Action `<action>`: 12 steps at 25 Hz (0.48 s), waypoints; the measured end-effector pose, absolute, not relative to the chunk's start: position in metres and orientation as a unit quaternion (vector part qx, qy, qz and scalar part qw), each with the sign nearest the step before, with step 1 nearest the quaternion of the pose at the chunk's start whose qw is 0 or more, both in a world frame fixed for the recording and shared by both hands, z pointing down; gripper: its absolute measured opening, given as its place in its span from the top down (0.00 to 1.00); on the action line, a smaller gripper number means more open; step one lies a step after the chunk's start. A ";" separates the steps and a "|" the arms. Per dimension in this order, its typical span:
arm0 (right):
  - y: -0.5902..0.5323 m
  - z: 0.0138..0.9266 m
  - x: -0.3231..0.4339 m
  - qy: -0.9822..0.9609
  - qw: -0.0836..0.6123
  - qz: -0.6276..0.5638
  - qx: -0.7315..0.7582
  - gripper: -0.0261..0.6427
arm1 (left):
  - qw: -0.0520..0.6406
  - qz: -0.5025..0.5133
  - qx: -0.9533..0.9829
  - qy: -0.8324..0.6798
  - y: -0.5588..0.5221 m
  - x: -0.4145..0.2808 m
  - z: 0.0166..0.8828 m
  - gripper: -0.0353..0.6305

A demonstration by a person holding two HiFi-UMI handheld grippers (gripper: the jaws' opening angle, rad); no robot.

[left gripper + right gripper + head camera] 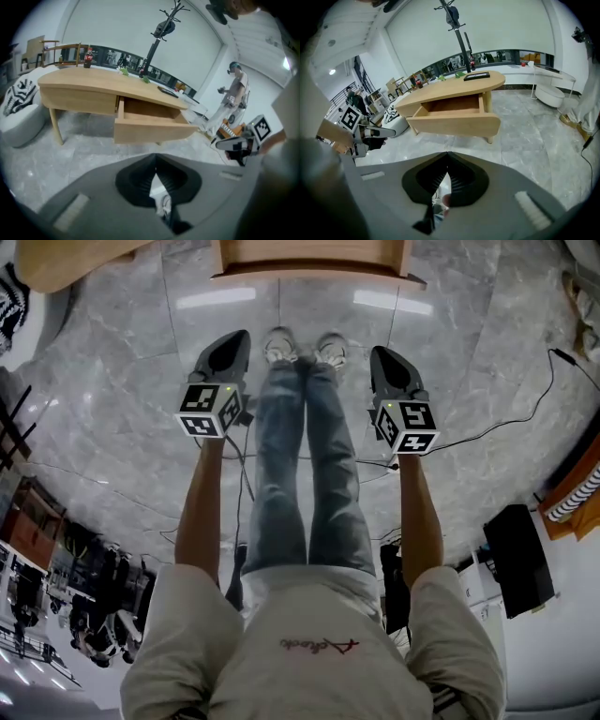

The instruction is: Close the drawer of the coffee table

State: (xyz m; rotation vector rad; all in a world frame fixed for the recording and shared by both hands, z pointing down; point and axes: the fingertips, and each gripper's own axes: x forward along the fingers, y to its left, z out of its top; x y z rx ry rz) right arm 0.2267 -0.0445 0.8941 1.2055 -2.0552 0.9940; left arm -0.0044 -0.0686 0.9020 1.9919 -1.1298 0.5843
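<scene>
Short of the open drawer (151, 125), your left gripper (236, 337) and right gripper (382, 353) were closed, empty; pushing it in looked next.

Grey veined marble-tile floor (112, 427), glossy, w/ ceiling-light reflections. Thin black cable (536, 414) curves across it at right; black rectangular box (518, 559) nearer the wall. Rear: tall black metal coat stand (154, 47). Left: white round pouf w/ black zebra print (18, 112); upright dark bottle w/ red label (87, 57). Right bkgd: person in pale clothes (234, 98).
</scene>
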 end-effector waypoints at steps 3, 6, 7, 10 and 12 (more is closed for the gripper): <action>-0.051 0.903 0.226 -0.767 0.273 0.368 0.450 0.95 | 0.379 0.227 0.780 -0.443 -0.072 -0.002 0.912 0.95; -0.060 0.909 0.223 -0.769 0.270 0.365 0.449 0.95 | 0.375 0.230 0.783 -0.440 -0.075 0.001 0.920 0.95; -0.064 0.912 0.223 -0.770 0.270 0.363 0.449 0.95 | 0.375 0.229 0.783 -0.440 -0.078 0.002 0.923 0.95; -0.077 0.921 0.223 -0.772 0.270 0.359 0.449 0.95 | 0.374 0.227 0.785 -0.438 -0.087 0.009 0.933 0.95; -0.086 0.928 0.222 -0.773 0.270 0.358 0.448 0.95 | 0.369 0.229 0.788 -0.435 -0.095 0.013 0.938 0.95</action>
